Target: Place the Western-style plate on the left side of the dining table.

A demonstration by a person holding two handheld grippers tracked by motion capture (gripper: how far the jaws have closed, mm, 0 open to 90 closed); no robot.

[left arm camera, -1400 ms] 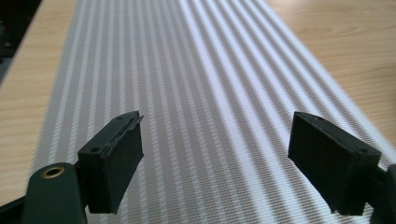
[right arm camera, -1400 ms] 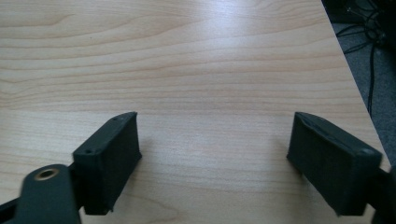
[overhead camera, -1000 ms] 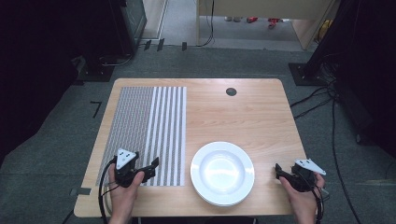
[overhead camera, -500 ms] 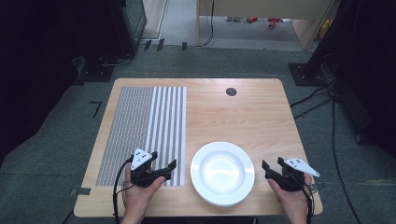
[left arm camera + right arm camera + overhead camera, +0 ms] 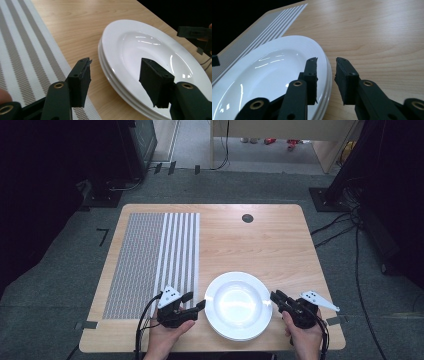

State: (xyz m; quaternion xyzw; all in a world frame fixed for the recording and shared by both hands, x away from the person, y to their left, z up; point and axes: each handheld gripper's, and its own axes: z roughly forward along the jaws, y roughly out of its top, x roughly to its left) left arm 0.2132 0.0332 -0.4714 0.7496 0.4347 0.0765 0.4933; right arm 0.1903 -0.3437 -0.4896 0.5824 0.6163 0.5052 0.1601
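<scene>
— Where are the round white ceramic plates [image 5: 239, 305]?

— Stacked in the lower middle of the high view, on the light wooden table [image 5: 260, 245], just right of the grey-and-white striped woven placemat [image 5: 155, 260].

— And the left gripper [image 5: 196, 303]?

— At the stack's left edge, lower left of centre. Its jaws have just been closing; in the left gripper view they straddle the rim, spread, not pressing on it.

— The right gripper [image 5: 275, 298]?

— At the stack's right edge. Its jaws have just been closing too; in the right gripper view a narrow gap remains, with the rim by the left jaw. Whether they pinch it, I cannot tell.
</scene>
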